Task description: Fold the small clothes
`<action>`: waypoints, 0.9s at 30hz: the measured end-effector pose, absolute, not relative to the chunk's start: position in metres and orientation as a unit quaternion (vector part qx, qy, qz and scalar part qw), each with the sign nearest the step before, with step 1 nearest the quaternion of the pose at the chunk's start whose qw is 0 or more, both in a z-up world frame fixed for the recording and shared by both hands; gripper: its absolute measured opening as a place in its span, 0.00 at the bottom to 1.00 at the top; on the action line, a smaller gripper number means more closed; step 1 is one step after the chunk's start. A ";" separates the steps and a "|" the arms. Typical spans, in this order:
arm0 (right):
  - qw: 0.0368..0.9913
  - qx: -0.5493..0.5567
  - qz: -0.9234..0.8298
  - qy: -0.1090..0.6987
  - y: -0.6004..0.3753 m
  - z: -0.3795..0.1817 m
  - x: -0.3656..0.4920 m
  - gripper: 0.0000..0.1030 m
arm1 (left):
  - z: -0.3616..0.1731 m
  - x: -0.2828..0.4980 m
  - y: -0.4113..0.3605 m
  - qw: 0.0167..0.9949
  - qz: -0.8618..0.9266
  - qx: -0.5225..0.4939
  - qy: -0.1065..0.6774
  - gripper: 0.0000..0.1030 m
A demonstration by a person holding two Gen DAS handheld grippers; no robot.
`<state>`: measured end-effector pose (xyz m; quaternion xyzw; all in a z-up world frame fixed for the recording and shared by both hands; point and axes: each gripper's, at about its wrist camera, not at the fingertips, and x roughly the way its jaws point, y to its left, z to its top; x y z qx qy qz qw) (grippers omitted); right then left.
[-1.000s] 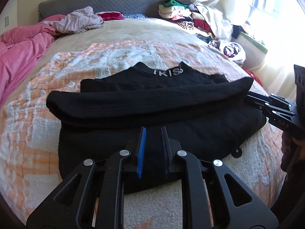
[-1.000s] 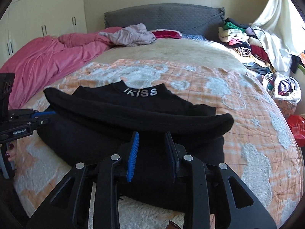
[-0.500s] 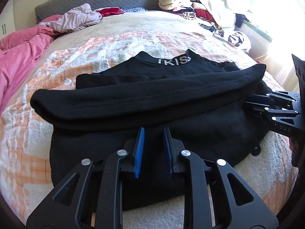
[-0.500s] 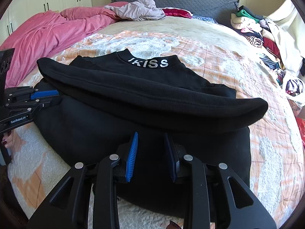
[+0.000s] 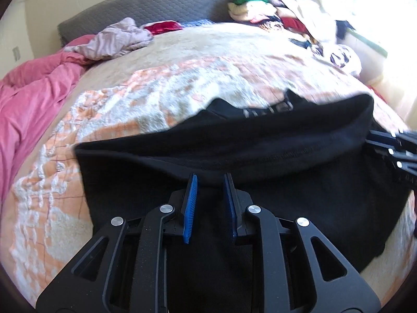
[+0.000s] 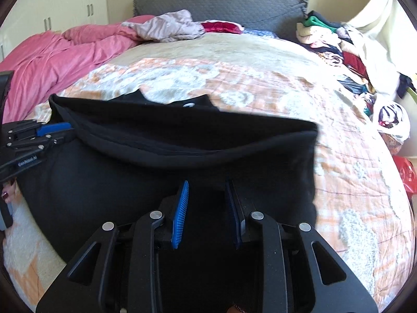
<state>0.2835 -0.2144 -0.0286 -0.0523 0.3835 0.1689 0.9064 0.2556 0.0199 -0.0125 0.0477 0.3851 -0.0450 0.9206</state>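
Observation:
A black sweatshirt (image 5: 273,161) lies on the bed, its near half raised and carried over the far half, so the lettered collar (image 5: 268,108) is partly covered. It also fills the right wrist view (image 6: 182,140). My left gripper (image 5: 209,180) sits over the sweatshirt's near part; its jaws stand a little apart with black cloth between them, grip unclear. My right gripper (image 6: 207,186) does the same on the other side. Each gripper shows at the other view's edge: the right one (image 5: 391,148) and the left one (image 6: 39,133).
The bed has an orange and white quilt (image 5: 161,96). A pink duvet (image 6: 52,52) lies at the left, a mauve garment (image 6: 169,26) by the grey headboard (image 6: 221,2), and piled clothes (image 6: 338,49) along the right side.
Both grippers have lifted and pushed forward. The sweatshirt's raised fold has moved toward the collar, now hiding most of the lettering. The jaws look the same width.

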 end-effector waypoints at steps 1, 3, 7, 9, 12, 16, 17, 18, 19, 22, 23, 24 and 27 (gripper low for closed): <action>0.909 -0.038 0.162 0.381 -0.221 -0.027 0.285 0.27 | -0.008 0.257 0.026 0.924 -0.039 0.033 0.380 0.14; 0.915 -0.018 0.151 0.374 -0.233 -0.022 0.287 0.28 | 0.000 0.257 0.038 0.928 -0.027 0.008 0.370 0.14; 0.923 0.004 0.132 0.362 -0.256 -0.013 0.290 0.28 | 0.010 0.250 0.064 0.936 -0.003 -0.024 0.351 0.14; 0.925 0.015 0.124 0.360 -0.270 -0.010 0.292 0.33 | 0.012 0.247 0.082 0.936 0.012 -0.045 0.348 0.15; 0.924 0.031 0.116 0.363 -0.287 -0.009 0.300 0.43 | 0.012 0.249 0.106 0.931 0.035 -0.065 0.357 0.16; 0.915 0.044 0.123 0.381 -0.297 -0.015 0.317 0.43 | 0.005 0.254 0.133 0.921 0.045 -0.104 0.373 0.17; 0.912 0.048 0.126 0.388 -0.298 -0.019 0.321 0.44 | 0.003 0.255 0.135 0.919 0.044 -0.109 0.377 0.17; 0.910 0.050 0.127 0.392 -0.298 -0.021 0.324 0.44 | 0.000 0.257 0.138 0.915 0.042 -0.113 0.385 0.17; 0.907 0.050 0.130 0.397 -0.295 -0.024 0.328 0.44 | -0.003 0.260 0.139 0.912 0.037 -0.117 0.392 0.17; 0.899 0.053 0.144 0.411 -0.290 -0.033 0.335 0.44 | -0.015 0.269 0.140 0.900 0.019 -0.131 0.416 0.22; 0.896 0.056 0.150 0.413 -0.289 -0.035 0.337 0.44 | -0.019 0.272 0.139 0.896 0.016 -0.135 0.423 0.22; 0.894 0.061 0.156 0.415 -0.288 -0.037 0.338 0.44 | -0.023 0.274 0.137 0.893 0.015 -0.135 0.428 0.22; 0.888 0.084 0.167 0.421 -0.291 -0.042 0.341 0.38 | -0.030 0.278 0.135 0.891 0.012 -0.138 0.433 0.22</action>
